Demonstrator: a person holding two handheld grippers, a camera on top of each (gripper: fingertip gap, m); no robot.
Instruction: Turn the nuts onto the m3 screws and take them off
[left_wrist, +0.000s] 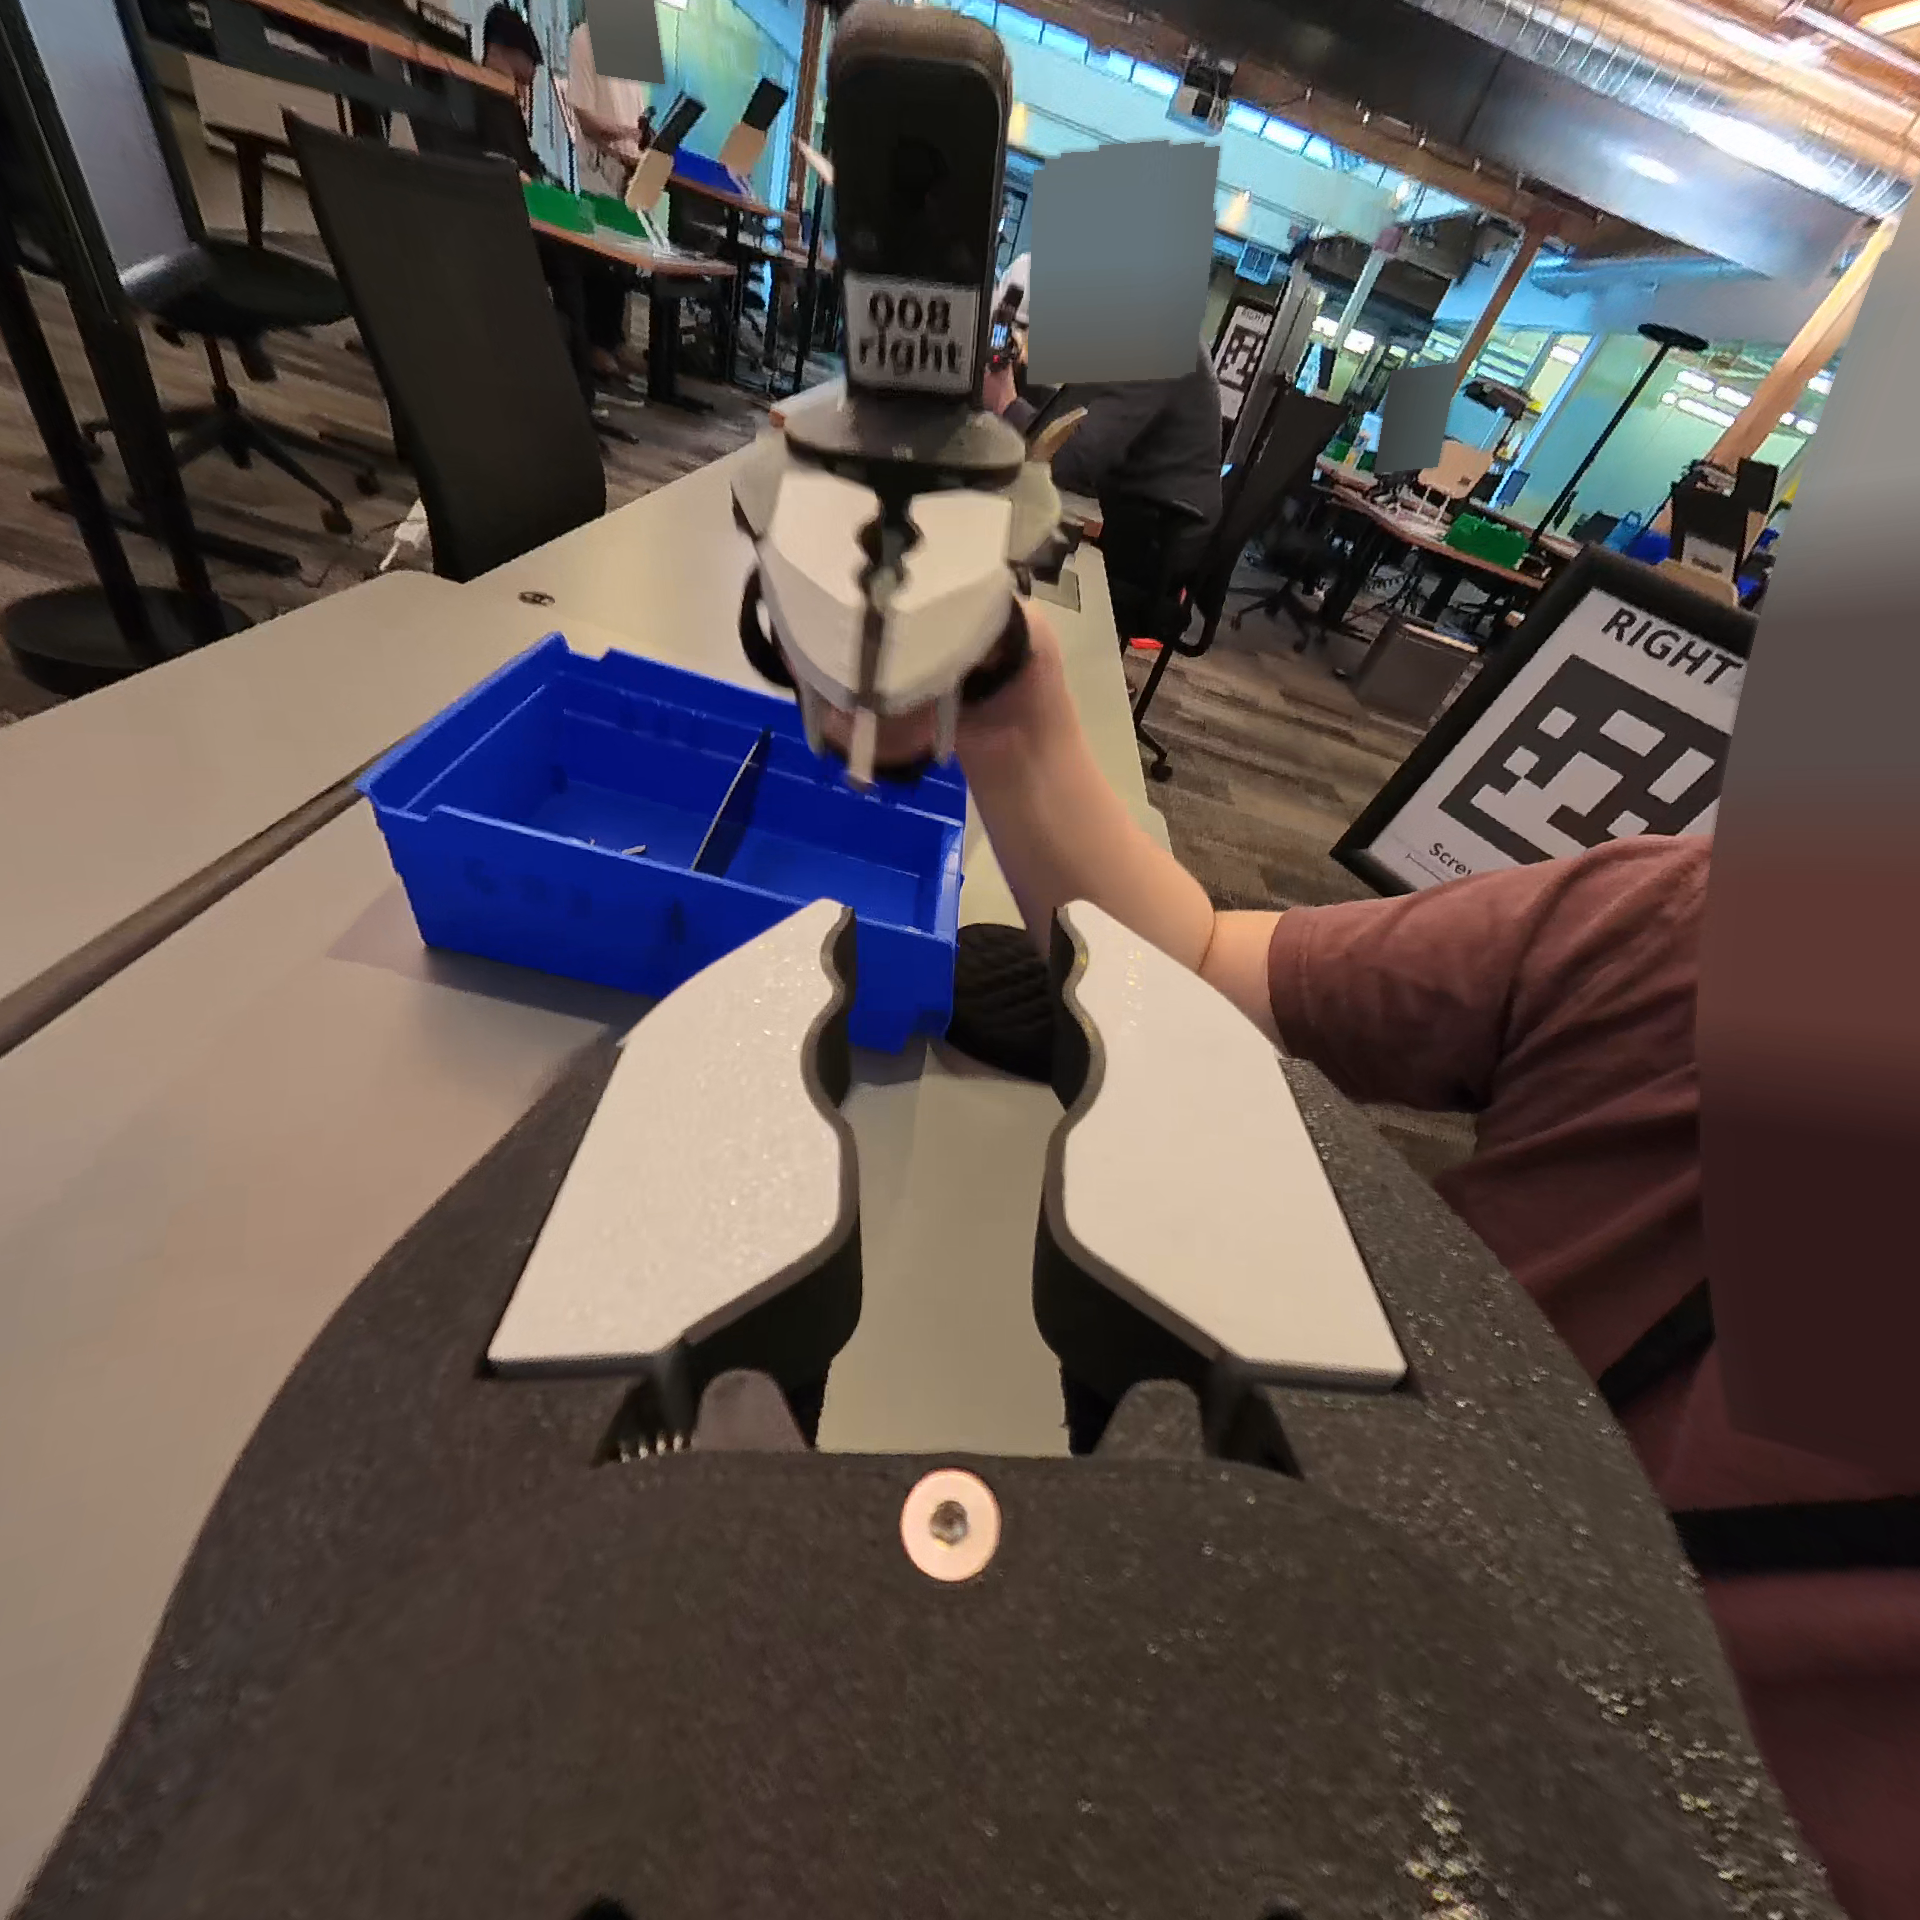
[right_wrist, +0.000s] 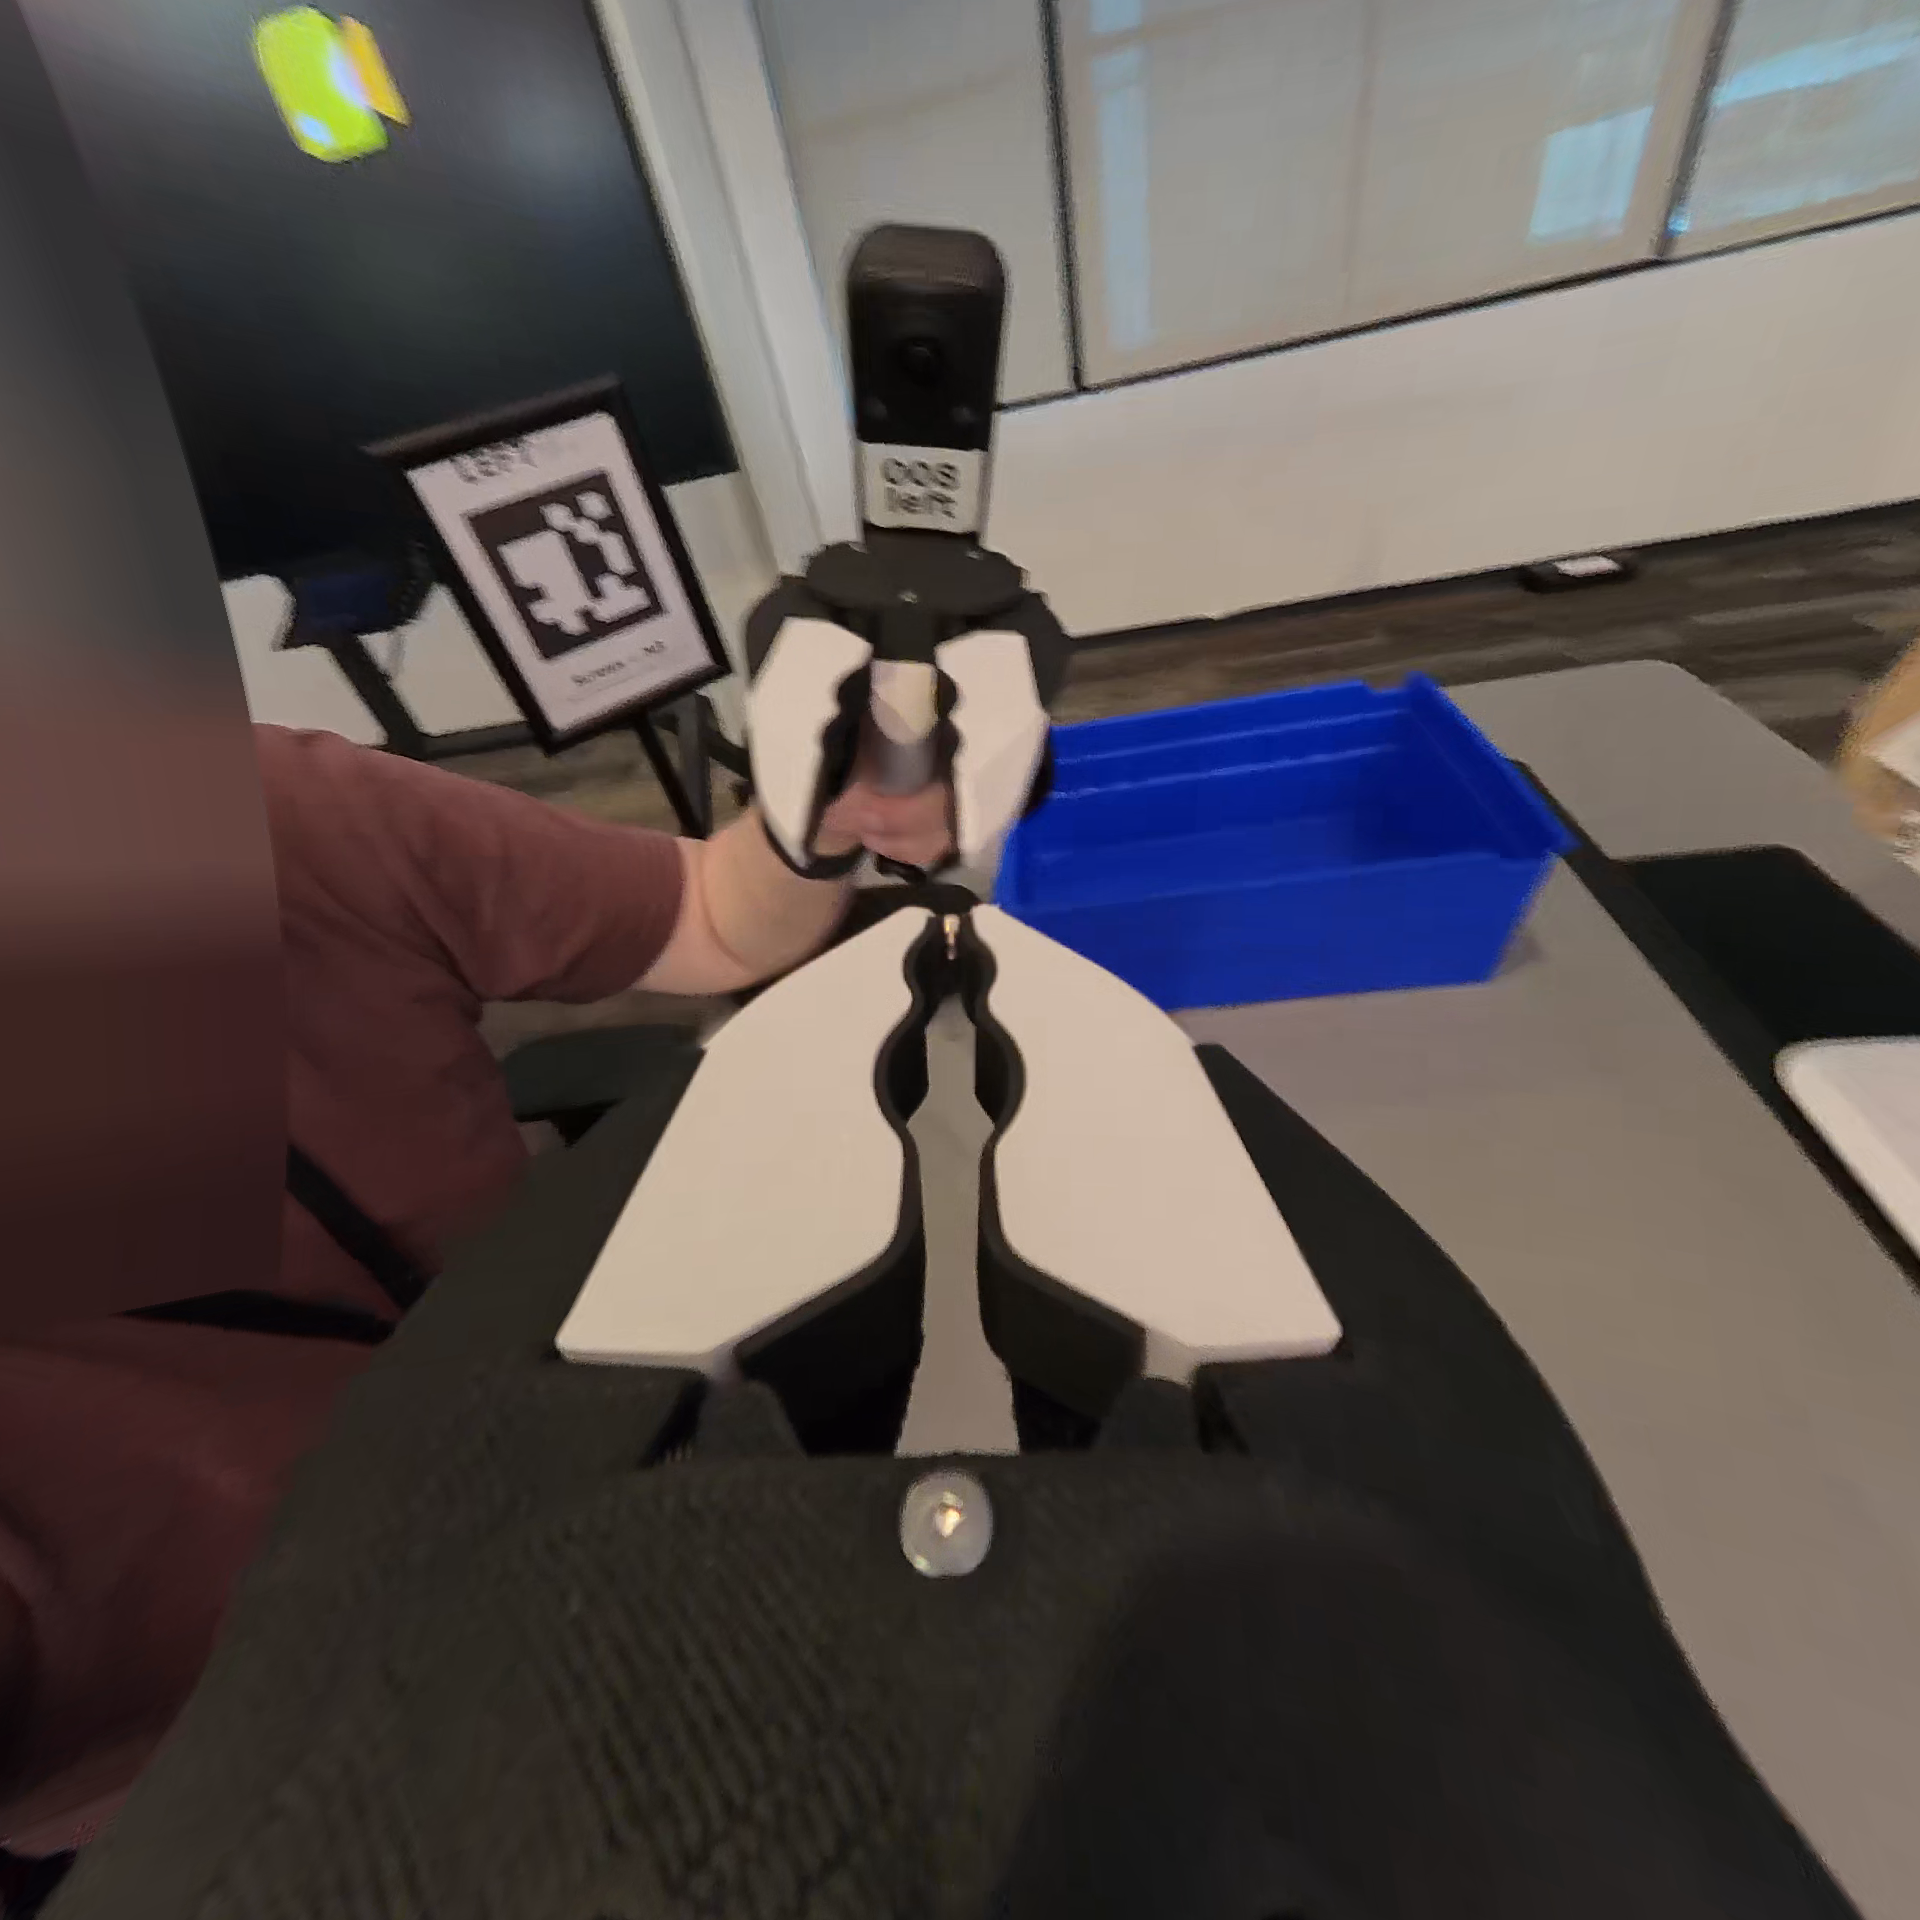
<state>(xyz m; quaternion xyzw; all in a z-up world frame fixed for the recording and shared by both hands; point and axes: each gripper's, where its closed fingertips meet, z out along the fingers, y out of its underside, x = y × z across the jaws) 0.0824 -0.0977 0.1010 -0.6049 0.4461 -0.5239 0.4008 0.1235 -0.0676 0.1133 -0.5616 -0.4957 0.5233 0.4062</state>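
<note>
The right gripper is pinched on a small screw at its tips. Facing it, the left gripper stands apart, empty. Beyond sits the blue bin holding loose hardware. Best to keep the screw steady and axially aligned when the nut comes on.

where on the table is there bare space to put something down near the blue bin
The grey tabletop is bare on the blue plastic bin's long side, out to the dark seam. In the right wrist view, grey surface lies bare between bin and white object. It is crowded where the two tools meet.
</note>
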